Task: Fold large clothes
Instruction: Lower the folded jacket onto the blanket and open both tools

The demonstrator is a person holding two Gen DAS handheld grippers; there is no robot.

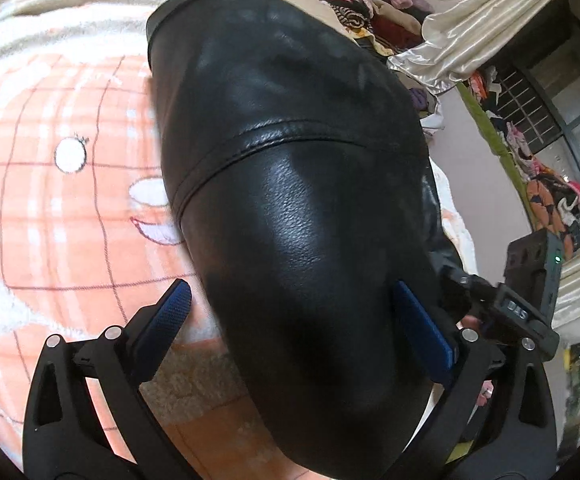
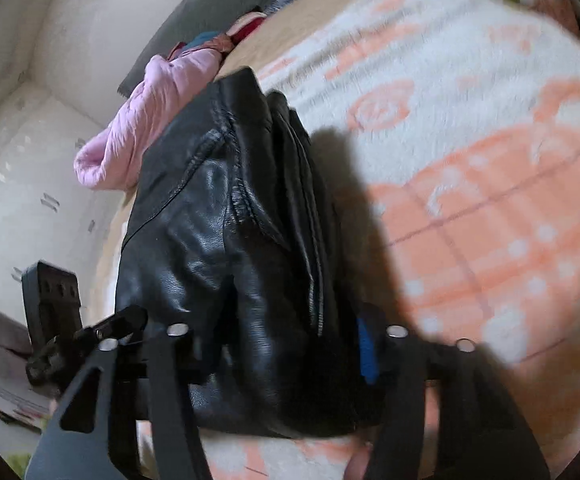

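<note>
On the bed, over a fleecy peach-and-white blanket (image 1: pixel 70 208), a black leather jacket (image 1: pixel 290 200) lies bundled into a thick fold running away from both cameras. The left gripper (image 1: pixel 290 320) stands wide open: its blue pads sit either side of the near end of the bundle, the left one clear of the leather, the right one just beside it or brushing it, so nothing is clamped. The right gripper (image 2: pixel 290 356) straddles the other near corner of the jacket, where seams and a zip show; one blue pad is visible against the leather, the other finger is hidden behind it, so I cannot tell whether the fingers are pressing or merely around the fold.

This looks like the moment of letting go after laying a fold down. To do it well, both sets of fingers should come fully clear before lifting, drawing straight back along the bundle so the stiff leather is not dragged open. A light press on top may help the fold settle. A pink garment (image 2: pixel 150 120) lies beyond, near the bed's edge, apart from the work.
</note>
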